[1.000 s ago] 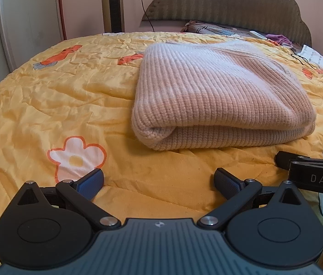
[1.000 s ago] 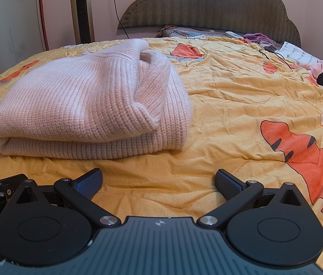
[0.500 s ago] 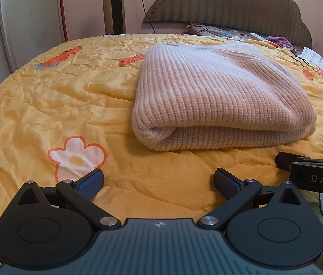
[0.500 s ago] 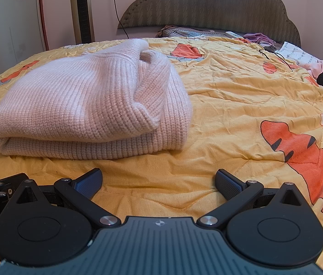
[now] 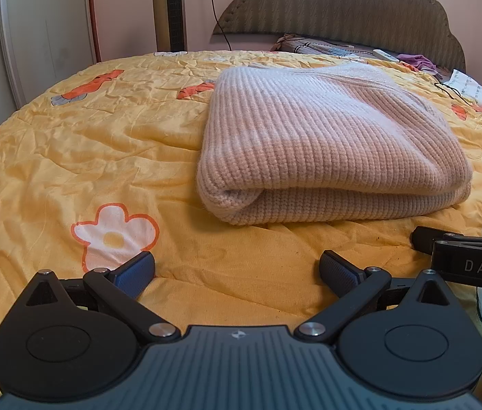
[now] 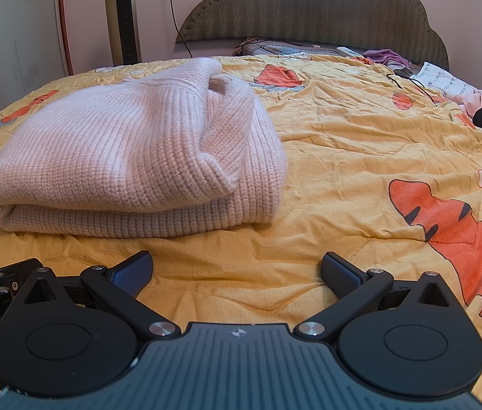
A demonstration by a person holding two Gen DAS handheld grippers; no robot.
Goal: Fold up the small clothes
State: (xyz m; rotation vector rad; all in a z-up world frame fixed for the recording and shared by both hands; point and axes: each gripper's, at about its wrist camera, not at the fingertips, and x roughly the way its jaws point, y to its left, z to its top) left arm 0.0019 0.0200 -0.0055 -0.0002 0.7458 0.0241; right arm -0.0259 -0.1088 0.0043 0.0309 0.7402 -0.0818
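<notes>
Nothing has moved over the last second: my left gripper [image 5: 237, 268] and right gripper [image 6: 237, 268] still rest empty, jaws open, just short of the folded sweater [image 5: 329, 143], so I judge it done.

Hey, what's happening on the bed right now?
A person holds two grippers low over the yellow quilt. A pink sweater lies folded in a thick bundle just ahead of them. The left gripper and the right gripper are both open and empty, neither touching the sweater.
</notes>
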